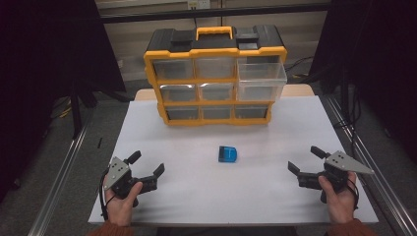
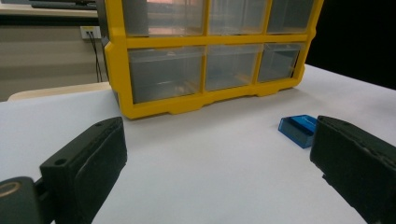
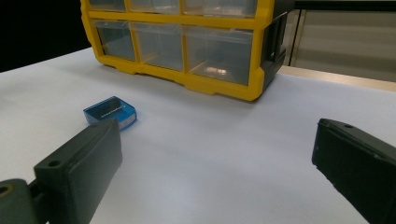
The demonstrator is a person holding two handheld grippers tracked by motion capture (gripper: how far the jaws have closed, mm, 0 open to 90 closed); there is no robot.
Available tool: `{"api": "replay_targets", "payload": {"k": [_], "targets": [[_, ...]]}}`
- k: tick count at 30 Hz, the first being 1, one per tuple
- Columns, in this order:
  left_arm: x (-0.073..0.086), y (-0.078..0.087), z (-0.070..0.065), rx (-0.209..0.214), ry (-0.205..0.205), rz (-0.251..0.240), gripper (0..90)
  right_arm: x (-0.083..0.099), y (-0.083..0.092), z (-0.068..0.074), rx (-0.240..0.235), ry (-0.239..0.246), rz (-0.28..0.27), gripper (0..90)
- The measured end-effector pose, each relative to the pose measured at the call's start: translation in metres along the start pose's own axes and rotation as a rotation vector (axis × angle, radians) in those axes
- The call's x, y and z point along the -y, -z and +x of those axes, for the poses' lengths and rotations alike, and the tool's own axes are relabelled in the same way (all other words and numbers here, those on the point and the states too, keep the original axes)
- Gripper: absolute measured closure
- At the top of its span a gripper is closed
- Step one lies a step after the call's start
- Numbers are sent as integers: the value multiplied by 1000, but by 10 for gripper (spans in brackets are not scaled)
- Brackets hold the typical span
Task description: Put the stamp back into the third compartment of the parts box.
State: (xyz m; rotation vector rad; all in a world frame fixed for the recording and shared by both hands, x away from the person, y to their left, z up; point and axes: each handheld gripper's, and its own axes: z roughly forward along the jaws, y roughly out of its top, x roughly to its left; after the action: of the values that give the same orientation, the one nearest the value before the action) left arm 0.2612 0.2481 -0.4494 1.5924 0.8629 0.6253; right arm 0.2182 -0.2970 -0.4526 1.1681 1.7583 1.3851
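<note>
Small blue box (image 1: 228, 154) lies flat on my white table (image 1: 196, 196), near middle, well apart from both my tongs. Translucent blue plastic, rounded corners; contents too small to tell.

Yellow-and-black drawer organizer (image 1: 215, 73) stands upright at far edge, nine clear drawers in three rows. Upper-right drawer (image 1: 261, 78) pulled out toward me; others sit flush.

The cabinet (image 2: 205, 56) loses its top rows to the upper edge in both gripper views. What its clear drawers (image 1: 216, 91) hold is too faint to tell. The left gripper's near jaw covers one corner of the blue box (image 2: 299, 129); its print is too small to read. Both sleeves (image 1: 110, 230) are cut off at the bottom edge.
</note>
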Motion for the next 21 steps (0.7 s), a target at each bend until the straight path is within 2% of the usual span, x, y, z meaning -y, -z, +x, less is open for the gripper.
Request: {"api": "replay_targets", "payload": {"k": [2,6,7,11,14,16,19,21], "targets": [[-1,0,0,-9,-2,-2,40,1,-1,0,-7,7,3,8],[-1,-1,-1,-6,4,-1,40,5,-4,0,-27,-14,29,4],[-1,-1,-1,-14,2,3,40,5,-4,0,-27,-14,29,4],[-1,-2,-1,4,5,2,40,5,-7,1,-31,-7,37,0],[-1,-1,-1,-2,-8,15,40,6,-10,3,-26,-18,47,9],[0,-2,-2,8,2,13,40,5,-10,5,-42,-3,45,39],[0,0,-1,3,-1,16,40,5,-11,8,-68,-24,46,30],[0,0,0,10,2,11,40,4,-12,9,-79,-13,51,32]]}}
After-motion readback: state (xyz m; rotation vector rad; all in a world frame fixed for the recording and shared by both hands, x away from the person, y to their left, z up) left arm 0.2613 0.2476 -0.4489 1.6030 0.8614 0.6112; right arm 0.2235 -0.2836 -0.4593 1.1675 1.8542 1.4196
